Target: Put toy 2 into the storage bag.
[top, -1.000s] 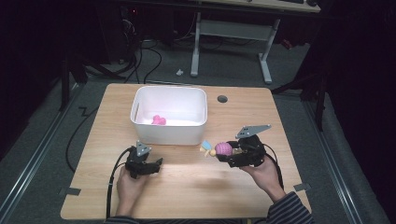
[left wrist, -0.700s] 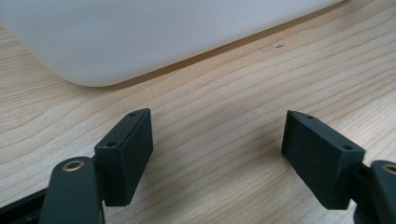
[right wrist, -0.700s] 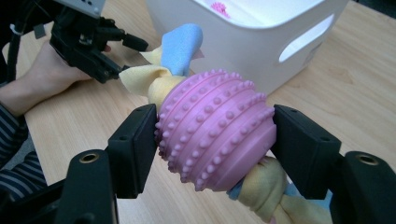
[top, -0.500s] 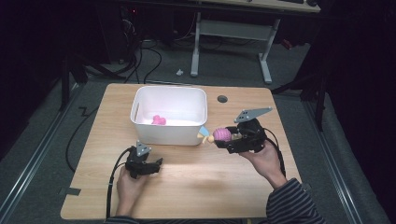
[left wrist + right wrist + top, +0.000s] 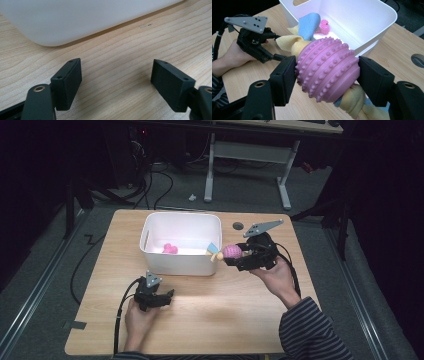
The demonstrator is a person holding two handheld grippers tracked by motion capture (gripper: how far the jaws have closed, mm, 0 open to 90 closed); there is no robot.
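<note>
While the left gripper [image 5: 159,298] fingers gape empty, the right gripper [image 5: 327,75] clamps a pink studded ball [image 5: 327,68], its cloth tails partly hidden.

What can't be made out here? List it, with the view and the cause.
- Pink toy in the white bin: too small in the high view; in the right gripper view, half hidden behind the blue cloth.
- Spiky pink ball: its sides covered by the right tongs.
- Bin's inside: cut off in the left gripper view.
</note>
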